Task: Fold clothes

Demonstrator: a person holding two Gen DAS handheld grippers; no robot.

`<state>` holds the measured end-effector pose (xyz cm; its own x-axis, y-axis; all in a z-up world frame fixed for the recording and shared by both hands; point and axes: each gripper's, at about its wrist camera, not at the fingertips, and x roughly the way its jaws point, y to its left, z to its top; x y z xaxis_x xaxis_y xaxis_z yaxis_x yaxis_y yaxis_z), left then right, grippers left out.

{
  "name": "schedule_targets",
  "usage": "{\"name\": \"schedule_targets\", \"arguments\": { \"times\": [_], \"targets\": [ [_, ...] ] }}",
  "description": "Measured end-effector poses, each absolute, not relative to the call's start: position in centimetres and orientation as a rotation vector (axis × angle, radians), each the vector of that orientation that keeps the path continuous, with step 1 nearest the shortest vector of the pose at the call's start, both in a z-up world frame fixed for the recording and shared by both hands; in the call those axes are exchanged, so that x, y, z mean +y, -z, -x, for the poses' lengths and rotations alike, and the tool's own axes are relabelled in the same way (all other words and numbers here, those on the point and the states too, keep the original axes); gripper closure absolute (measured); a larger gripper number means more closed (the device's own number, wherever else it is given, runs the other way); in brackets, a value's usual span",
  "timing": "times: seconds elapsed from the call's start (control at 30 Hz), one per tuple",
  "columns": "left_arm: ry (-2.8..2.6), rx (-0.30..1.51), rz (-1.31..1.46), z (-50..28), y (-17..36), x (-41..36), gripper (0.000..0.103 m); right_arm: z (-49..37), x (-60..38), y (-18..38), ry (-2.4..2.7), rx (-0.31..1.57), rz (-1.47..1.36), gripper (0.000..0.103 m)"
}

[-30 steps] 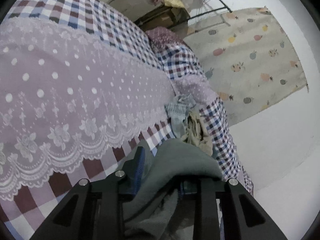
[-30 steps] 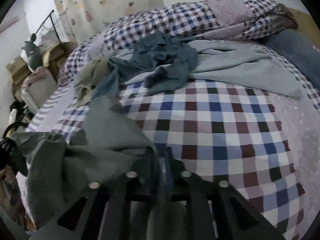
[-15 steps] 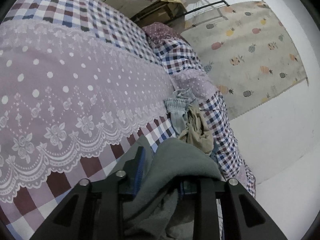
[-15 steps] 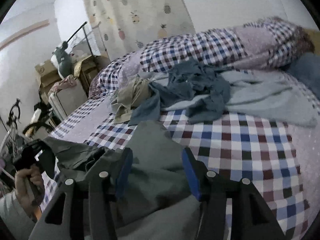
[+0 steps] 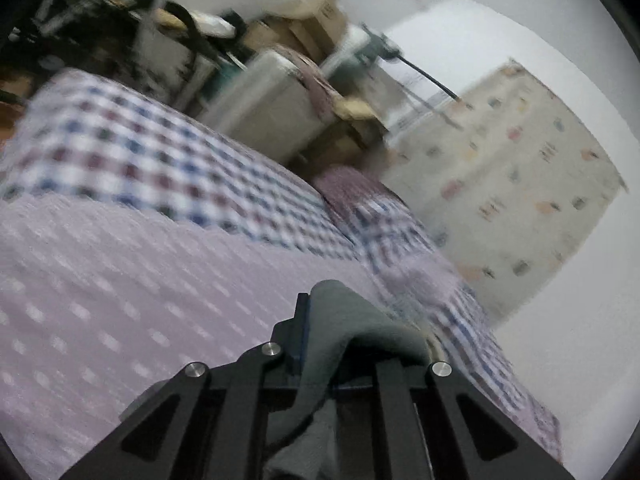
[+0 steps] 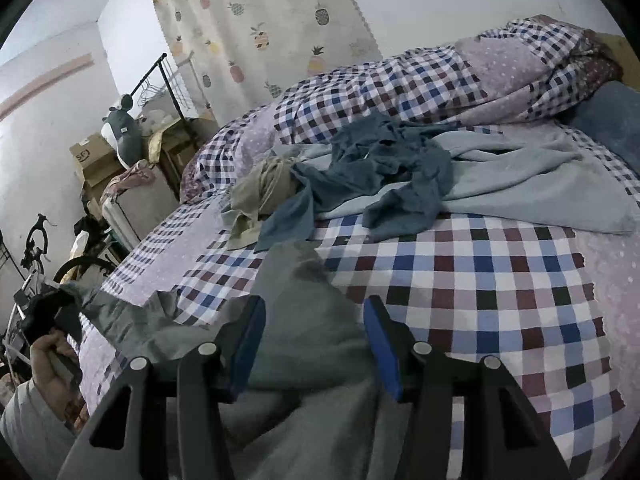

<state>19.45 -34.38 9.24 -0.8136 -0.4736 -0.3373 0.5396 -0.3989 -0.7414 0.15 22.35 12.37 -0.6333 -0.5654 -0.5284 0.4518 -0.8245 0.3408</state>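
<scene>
White walls close in the room, a pale pink stripe crossing the upper left. A pineapple-print curtain hangs at top centre. A bed under a checked quilt fills the right and middle. Cardboard boxes, a black rack and a bicycle crowd the left edge.

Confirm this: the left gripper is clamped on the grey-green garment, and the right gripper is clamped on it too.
Half right. The left gripper is shut on the grey-green garment, as the left wrist view shows. The right gripper is not: in the right wrist view its jaws stand wide open, with the garment lying loose between the blue pads.
</scene>
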Motion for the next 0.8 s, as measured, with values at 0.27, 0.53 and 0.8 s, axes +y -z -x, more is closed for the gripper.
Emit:
{"name": "schedule_targets", "arguments": {
  "times": [0.27, 0.53, 0.8],
  "targets": [
    [2.048, 1.228, -0.062, -22.9, -8.1, -38.1, 0.097, 0.3, 22.0, -11.6, 2.4, -0.215, -0.893, 0.048],
    [2.182, 1.311, -0.072, -21.7, -8.7, -37.5, 0.097, -2.1, 18.1, -12.6, 2.282, -0.095, -0.81, 0.048],
    [2.037, 1.261, -0.022, -25.2, -8.9, -38.9, 0.097, -5.8, 12.3, -9.7, 2.126, 0.324, -0.874, 0.048]
  ]
}}
